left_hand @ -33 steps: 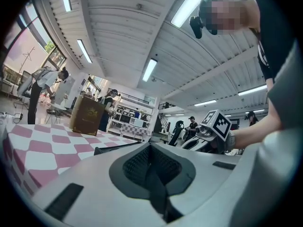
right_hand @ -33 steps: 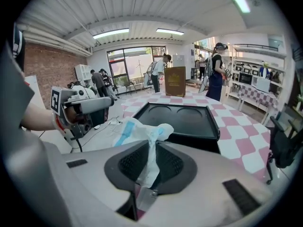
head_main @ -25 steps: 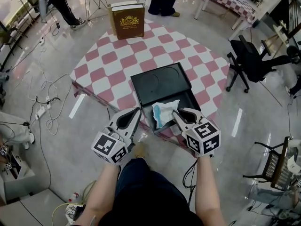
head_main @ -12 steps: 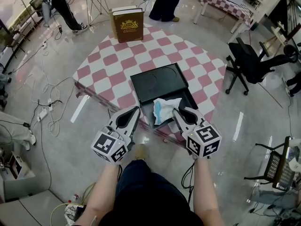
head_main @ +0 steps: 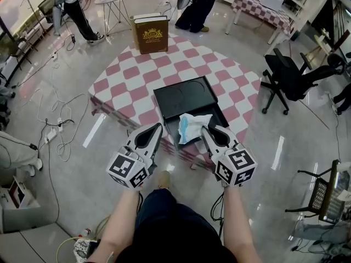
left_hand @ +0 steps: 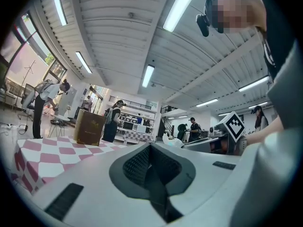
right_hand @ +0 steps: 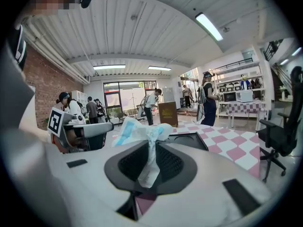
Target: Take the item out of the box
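Note:
A black box lies open on the pink-and-white checkered table, near its front edge. My right gripper is shut on a crumpled white-and-blue packet and holds it just above the box's near half. In the right gripper view the packet sticks up from between the jaws of the right gripper, with the box behind it. My left gripper hangs beside the box's left front corner. The left gripper is shut and holds nothing.
A brown book-shaped case stands at the table's far edge. A black office chair is to the right and cables trail over the floor on the left. People stand beyond the table, near a second checkered table.
The right gripper has risen a little with the packet still in its jaws, so the packet sits higher over the box. The left gripper has risen slightly too.

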`<state>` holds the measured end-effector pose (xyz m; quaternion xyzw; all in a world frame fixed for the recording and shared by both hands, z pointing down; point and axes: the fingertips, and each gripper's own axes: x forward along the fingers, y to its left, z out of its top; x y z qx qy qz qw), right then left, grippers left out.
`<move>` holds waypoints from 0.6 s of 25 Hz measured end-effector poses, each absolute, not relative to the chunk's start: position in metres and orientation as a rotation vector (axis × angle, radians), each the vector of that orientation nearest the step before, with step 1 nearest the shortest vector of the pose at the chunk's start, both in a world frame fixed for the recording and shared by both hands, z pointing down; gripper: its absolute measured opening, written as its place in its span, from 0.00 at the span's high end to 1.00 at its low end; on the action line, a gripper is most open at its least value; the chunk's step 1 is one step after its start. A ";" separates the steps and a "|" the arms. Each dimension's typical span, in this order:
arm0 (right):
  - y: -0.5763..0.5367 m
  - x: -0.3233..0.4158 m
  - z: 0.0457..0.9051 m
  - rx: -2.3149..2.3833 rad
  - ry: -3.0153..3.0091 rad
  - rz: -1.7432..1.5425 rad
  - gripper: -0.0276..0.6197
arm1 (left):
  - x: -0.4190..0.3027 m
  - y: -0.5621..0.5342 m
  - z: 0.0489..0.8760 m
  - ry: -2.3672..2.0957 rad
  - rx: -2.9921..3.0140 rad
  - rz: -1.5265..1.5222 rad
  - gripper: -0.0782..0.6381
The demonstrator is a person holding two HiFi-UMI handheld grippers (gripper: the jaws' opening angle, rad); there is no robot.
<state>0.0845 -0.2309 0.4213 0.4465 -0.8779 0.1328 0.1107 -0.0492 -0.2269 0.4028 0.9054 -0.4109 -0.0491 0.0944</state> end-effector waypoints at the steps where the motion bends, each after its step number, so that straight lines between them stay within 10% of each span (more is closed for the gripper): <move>1: -0.229 0.084 0.418 1.319 -2.585 0.381 0.87 | -0.049 -0.225 0.401 -1.219 2.689 -0.149 0.89; 15: -0.194 0.087 0.387 1.379 -2.647 0.279 0.87 | -0.045 -0.195 0.378 -1.230 2.721 -0.165 0.89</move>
